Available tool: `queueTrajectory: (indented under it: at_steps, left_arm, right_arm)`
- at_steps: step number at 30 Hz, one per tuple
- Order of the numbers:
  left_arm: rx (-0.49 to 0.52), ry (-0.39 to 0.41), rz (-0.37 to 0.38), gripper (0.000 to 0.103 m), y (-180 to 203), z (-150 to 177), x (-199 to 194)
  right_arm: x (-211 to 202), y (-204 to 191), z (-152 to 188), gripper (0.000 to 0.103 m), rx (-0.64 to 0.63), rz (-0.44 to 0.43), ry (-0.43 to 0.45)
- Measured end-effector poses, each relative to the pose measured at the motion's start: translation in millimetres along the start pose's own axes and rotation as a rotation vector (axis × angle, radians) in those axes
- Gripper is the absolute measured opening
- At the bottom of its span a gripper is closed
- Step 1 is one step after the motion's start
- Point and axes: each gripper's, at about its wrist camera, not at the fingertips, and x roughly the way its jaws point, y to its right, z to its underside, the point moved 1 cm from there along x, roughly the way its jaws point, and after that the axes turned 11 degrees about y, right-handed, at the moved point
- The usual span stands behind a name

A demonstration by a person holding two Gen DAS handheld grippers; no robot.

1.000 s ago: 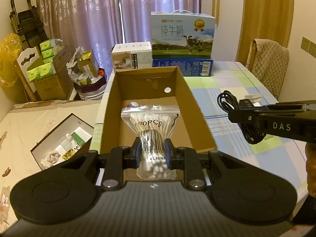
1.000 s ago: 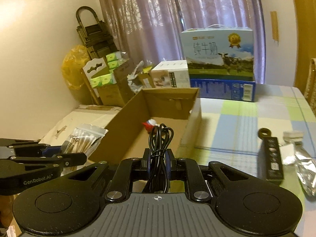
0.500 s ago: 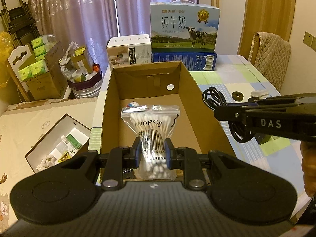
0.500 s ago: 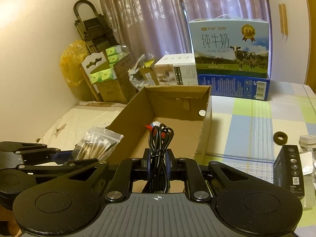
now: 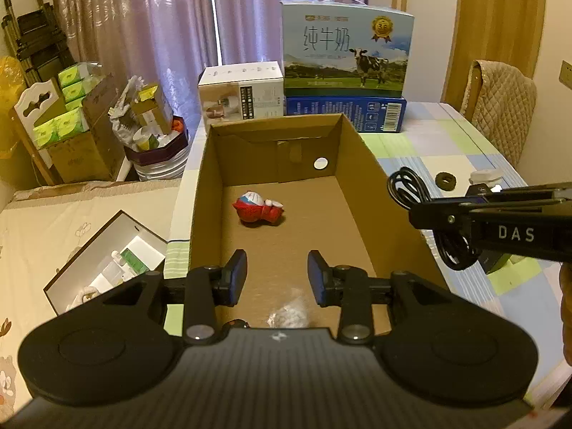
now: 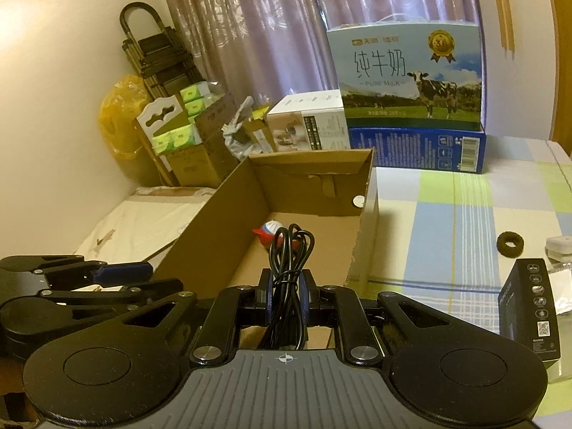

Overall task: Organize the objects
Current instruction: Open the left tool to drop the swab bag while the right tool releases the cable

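Cotton-swab bag lies on the floor of the cardboard box at its near end, directly below the left gripper, whose jaws are spread wide with nothing between them. Only a blurred corner of the bag shows past the gripper body, so how it rests cannot be told. Beside it to the right, the right gripper has its jaws pressed onto a bundled black cable, pinching the bundle near its middle with loops sticking up above the pads. In the left wrist view that gripper hangs just outside the box's right wall, above the bench, with the cable dangling from it.

Farther in, a small red and blue toy figure lies on its side on the box floor, about midway along. Judging from this, two things are packed and the cable looks like the next to go in; it has to cross the right wall and come down in the free space between the bag and the toy.

Out on the checked bench to the right, a black box, a dark ring and a white-capped clear item wait unsorted. Beyond the cardboard box stand a white carton and a milk carton on a blue one.
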Motion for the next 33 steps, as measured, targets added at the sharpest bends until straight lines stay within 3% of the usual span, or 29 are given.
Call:
queueTrajectory:
  at_steps: [13, 15, 16, 17, 24, 27, 33]
  left_arm:
    - [-0.046, -0.001, -0.020, 0.037, -11, 10, -7]
    - [-0.055, 0.002, -0.028, 0.037, -14, 11, -9]
    - [-0.058, 0.003, -0.030, 0.037, -15, 11, -10]
    - [-0.056, 0.002, -0.033, 0.038, -15, 11, -11]
    - [-0.066, 0.006, -0.034, 0.046, -8, 15, -27]
    - [-0.086, 0.017, -0.034, 0.056, -1, 18, -39]
    - [-0.083, 0.027, -0.009, 0.063, 28, 21, -61]
  right_arm:
    - [10, -2, 3, 0.013, 0.039, -0.034, -0.019]
    - [9, -4, 1, 0.030, 0.051, -0.048, 0.004]
    - [7, -4, -1, 0.048, 0.053, -0.054, 0.020]
    - [5, -4, -3, 0.056, 0.056, -0.054, 0.037]
    - [-16, 9, -1, 0.057, 0.103, -0.018, 0.055]
    - [-37, 20, 9, 0.057, 0.149, 0.007, 0.061]
    - [-83, 42, 30, 0.057, 0.156, 0.059, 0.047]
